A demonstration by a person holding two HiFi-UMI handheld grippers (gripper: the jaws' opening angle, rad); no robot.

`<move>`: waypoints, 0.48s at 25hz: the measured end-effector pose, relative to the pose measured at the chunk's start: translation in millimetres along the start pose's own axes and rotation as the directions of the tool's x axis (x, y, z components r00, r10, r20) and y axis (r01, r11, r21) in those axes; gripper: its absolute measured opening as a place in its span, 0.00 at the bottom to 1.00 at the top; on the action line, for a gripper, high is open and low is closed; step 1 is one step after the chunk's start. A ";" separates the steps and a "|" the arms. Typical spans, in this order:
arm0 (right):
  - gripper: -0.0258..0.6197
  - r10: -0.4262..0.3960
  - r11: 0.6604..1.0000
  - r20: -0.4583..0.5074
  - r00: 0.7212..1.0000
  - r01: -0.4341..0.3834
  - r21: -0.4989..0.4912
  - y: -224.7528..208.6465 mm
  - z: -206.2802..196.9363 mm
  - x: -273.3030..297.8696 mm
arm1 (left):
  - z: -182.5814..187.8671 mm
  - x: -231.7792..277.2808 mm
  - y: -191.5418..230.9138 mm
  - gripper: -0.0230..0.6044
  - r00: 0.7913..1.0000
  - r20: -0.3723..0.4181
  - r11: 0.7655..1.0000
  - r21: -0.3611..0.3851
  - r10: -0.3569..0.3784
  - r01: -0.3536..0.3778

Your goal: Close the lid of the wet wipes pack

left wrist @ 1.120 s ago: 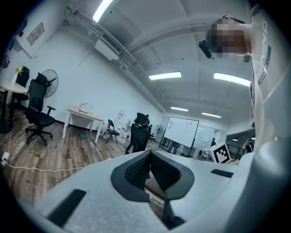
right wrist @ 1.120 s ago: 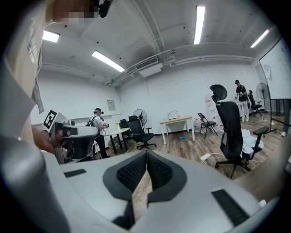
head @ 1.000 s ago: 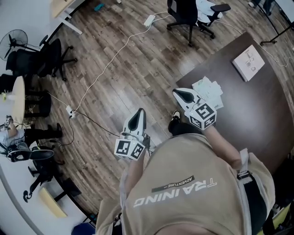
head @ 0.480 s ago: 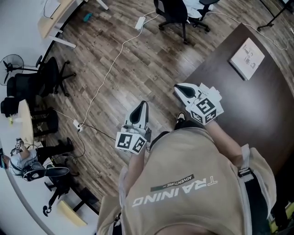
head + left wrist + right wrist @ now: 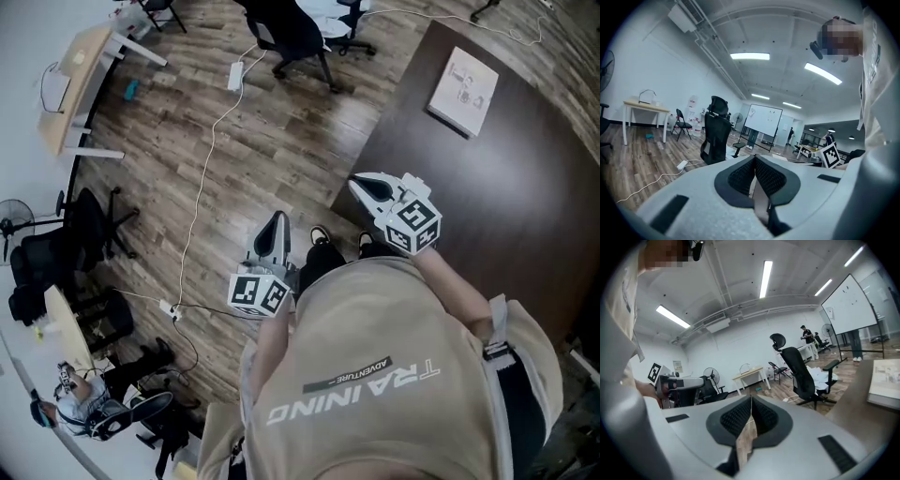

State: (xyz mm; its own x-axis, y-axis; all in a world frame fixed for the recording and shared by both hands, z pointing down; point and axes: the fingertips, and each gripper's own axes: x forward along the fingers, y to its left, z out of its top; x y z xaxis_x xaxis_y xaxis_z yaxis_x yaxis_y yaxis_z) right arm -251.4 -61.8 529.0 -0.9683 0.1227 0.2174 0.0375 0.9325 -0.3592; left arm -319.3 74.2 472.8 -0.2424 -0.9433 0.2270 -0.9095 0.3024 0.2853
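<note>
No wet wipes pack shows clearly in any view. In the head view my right gripper (image 5: 356,183) hangs over the near corner of the dark brown table (image 5: 487,178), and its marker cube covers that corner. Its jaws are shut with nothing between them, and the right gripper view shows the pads (image 5: 751,397) pressed together. My left gripper (image 5: 278,217) hangs over the wooden floor, left of the table, also shut and empty. In the left gripper view its pads (image 5: 754,157) meet at the tips. Both grippers point roughly level, out into the room.
A white booklet (image 5: 462,78) lies on the far part of the table, also seen as the booklet (image 5: 886,380) at right. A black office chair (image 5: 291,23) stands beyond the table corner. A white cable with a power strip (image 5: 234,75) crosses the floor. A light desk (image 5: 80,61) stands far left.
The whole scene has swung round in the head view; table and booklet have slid up and left. The white pack seen beside the right gripper earlier no longer shows. Both grippers stay shut.
</note>
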 end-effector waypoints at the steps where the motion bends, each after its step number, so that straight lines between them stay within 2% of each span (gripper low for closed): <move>1: 0.06 -0.031 0.999 0.002 1.000 0.031 0.010 -3.8 -1.1 -2.9 | 0.9 5.6 1.7 0.05 1.000 -0.006 1.000 -0.003 -0.021 0.021; 4: 0.06 -0.117 0.993 0.010 0.993 0.117 0.007 -13.0 5.7 -4.8 | 9.3 24.2 7.0 0.05 0.995 -0.017 0.995 -0.006 -0.102 0.102; 7: 0.06 -0.213 0.976 0.064 0.975 0.215 -0.029 -16.3 29.7 -2.4 | 15.3 44.1 15.5 0.05 0.980 -0.048 0.981 -0.011 -0.195 0.195; 9: 0.06 -0.281 0.956 0.113 0.953 0.288 -0.053 -17.7 49.1 -5.1 | 21.4 59.0 16.7 0.05 0.961 -0.071 0.964 -0.004 -0.267 0.267; 12: 0.06 -0.380 0.920 0.132 0.915 0.389 -0.051 -24.5 57.2 -14.4 | 30.7 82.5 8.0 0.05 0.922 -0.095 0.925 0.025 -0.376 0.380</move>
State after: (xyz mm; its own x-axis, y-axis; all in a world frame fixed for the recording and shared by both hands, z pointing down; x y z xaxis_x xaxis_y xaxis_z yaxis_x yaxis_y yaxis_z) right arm -252.5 -105.9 482.7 -0.9333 -0.2872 0.2154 -0.3299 0.9227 -0.1993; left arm -356.9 -5.4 465.2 0.1510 -0.9701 0.1902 -0.9414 -0.0824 0.3269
